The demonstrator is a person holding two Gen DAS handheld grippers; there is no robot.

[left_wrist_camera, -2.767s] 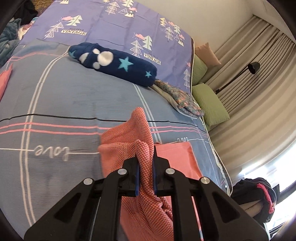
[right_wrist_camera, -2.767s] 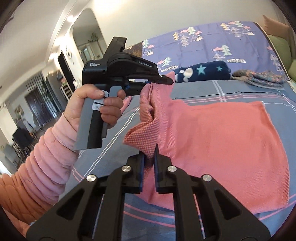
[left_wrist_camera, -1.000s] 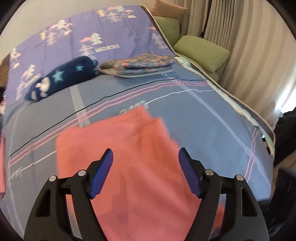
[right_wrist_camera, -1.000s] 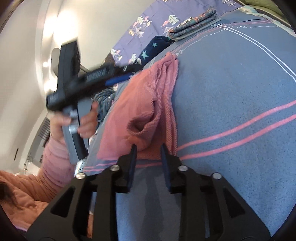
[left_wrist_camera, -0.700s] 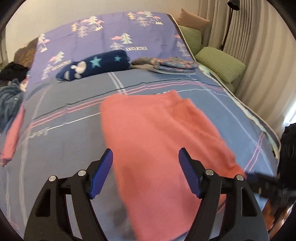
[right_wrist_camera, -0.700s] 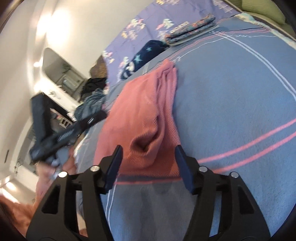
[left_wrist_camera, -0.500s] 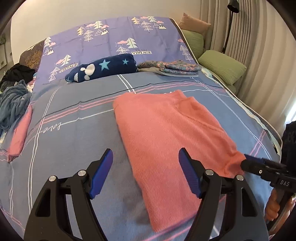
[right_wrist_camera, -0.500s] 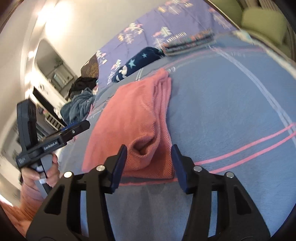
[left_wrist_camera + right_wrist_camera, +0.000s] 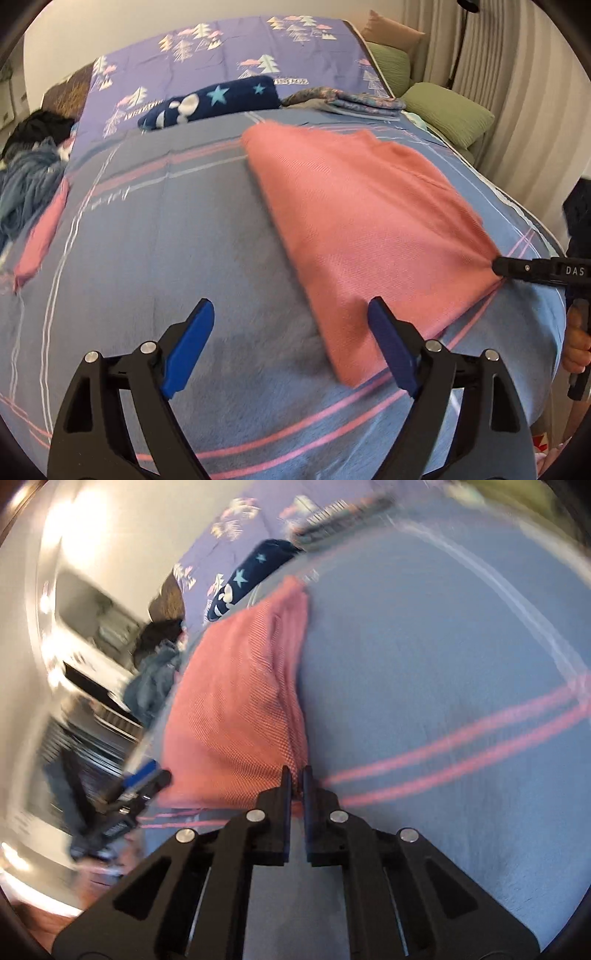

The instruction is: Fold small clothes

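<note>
Left gripper released, blue pads spread wide, hovering over bare blue-grey bedspread with nothing between the jaws. Right pad sits just over the near edge of the pink garment, contact unclear

Pink garment lies flat on the bedspread, folded into a long panel, running from about 12 o'clock down to 4 o'clock in the left wrist view. Near corner at 3 o'clock is pinched by the right gripper, black body marked "DAS", held in the person's hand at the frame edge

Right wrist view is heavily motion-blurred. Right gripper clenched, jaws nearly together on the garment's near corner; the pink garment stretches away toward 11 o'clock. Left gripper shows at 9 o'clock, blurred, blue pad visible, apart from the cloth

Other stuff on the bed:
- navy star-print roll at 12 o'clock, beyond the garment, not touching it
- folded patterned cloth stack at 1 o'clock, beside the roll
- green pillows at 2 o'clock against the curtain
- small pink folded piece at 9 o'clock, well apart from the main garment
- blue heap of clothes at 10 o'clock on the bed edge
</note>
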